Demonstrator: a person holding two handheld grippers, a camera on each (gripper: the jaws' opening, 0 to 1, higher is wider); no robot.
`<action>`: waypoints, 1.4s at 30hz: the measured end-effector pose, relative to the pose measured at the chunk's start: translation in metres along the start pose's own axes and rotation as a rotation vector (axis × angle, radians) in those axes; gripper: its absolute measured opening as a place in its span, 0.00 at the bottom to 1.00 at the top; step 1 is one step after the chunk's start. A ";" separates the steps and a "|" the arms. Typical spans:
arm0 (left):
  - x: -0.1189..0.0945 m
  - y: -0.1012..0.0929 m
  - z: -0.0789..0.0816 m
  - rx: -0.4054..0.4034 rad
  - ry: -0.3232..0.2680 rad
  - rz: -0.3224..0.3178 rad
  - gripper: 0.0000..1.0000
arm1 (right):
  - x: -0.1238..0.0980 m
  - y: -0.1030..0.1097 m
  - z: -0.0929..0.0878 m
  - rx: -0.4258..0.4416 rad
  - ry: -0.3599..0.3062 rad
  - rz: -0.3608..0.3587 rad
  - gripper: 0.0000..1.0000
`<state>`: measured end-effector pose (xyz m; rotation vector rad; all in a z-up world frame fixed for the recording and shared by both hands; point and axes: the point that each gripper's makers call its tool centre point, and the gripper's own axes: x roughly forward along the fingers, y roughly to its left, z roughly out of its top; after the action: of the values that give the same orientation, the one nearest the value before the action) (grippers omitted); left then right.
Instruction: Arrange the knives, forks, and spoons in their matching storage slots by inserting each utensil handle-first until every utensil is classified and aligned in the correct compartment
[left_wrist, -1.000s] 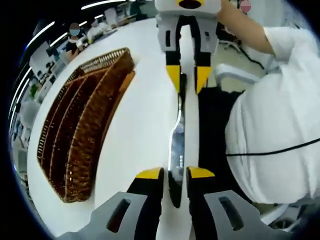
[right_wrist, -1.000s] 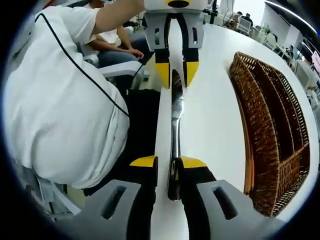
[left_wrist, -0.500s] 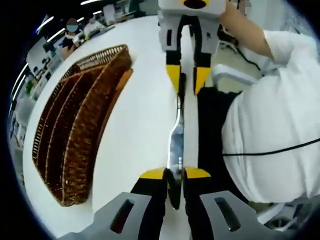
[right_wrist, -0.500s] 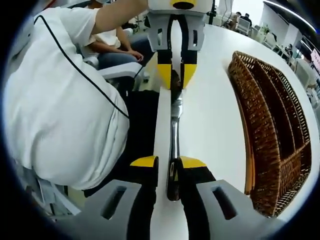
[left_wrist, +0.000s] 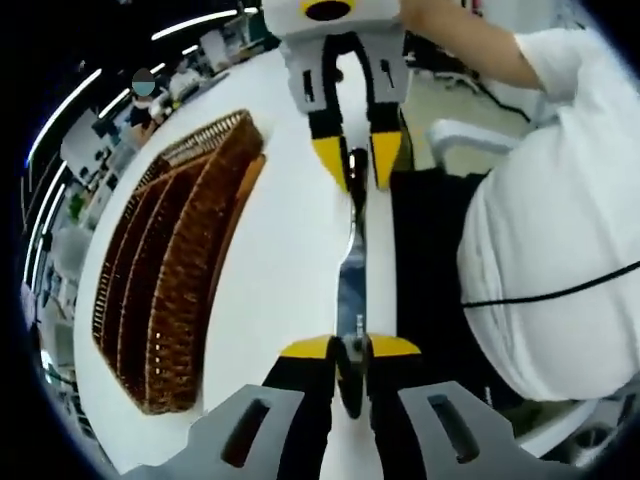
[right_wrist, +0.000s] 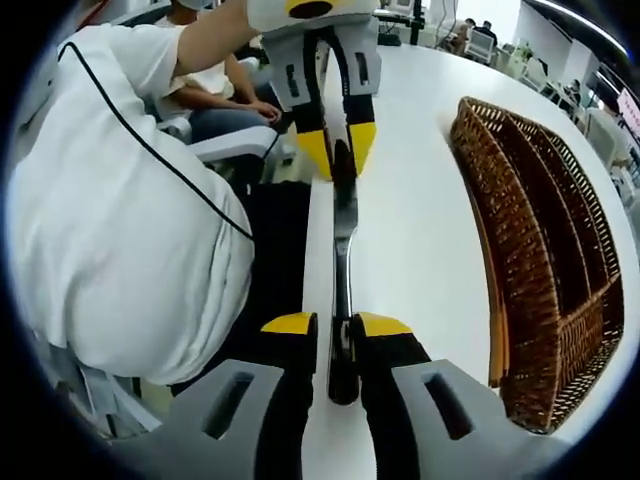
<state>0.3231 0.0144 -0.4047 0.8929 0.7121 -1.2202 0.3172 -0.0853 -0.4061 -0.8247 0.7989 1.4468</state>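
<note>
A table knife (left_wrist: 350, 280) hangs level above the white table's edge, held at both ends. My left gripper (left_wrist: 350, 348) is shut on the blade end. The right gripper (left_wrist: 357, 160) faces it from the top of the left gripper view, with the handle between its yellow tips. In the right gripper view the knife (right_wrist: 343, 230) runs straight ahead from my right gripper (right_wrist: 335, 325), which is shut on the dark handle. The left gripper (right_wrist: 337, 150) pinches the blade at the far end. A brown wicker tray (left_wrist: 170, 260) with long slots lies on the table beside the knife.
The wicker tray (right_wrist: 540, 220) lies to the right in the right gripper view, its slots holding nothing I can see. A person in a white shirt (right_wrist: 110, 220) stands close against the table edge (right_wrist: 318, 250). Another person (right_wrist: 225, 85) sits behind, by a chair (left_wrist: 470, 135).
The left gripper's jaws have drawn in from a wider gap and now pinch the blade. Both views have shifted slightly; the knife stays stretched between the two grippers.
</note>
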 end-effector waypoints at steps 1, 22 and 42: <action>0.000 0.000 0.001 0.017 -0.007 0.020 0.10 | 0.000 0.000 0.000 0.003 0.001 0.001 0.15; -0.003 -0.003 0.006 0.148 -0.077 0.251 0.10 | 0.005 -0.004 -0.001 0.090 0.037 0.061 0.13; -0.005 -0.002 0.009 0.219 -0.154 0.401 0.10 | 0.005 -0.006 -0.003 0.079 0.076 0.060 0.09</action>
<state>0.3201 0.0091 -0.3965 1.0512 0.2598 -1.0032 0.3229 -0.0848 -0.4122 -0.8053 0.9389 1.4340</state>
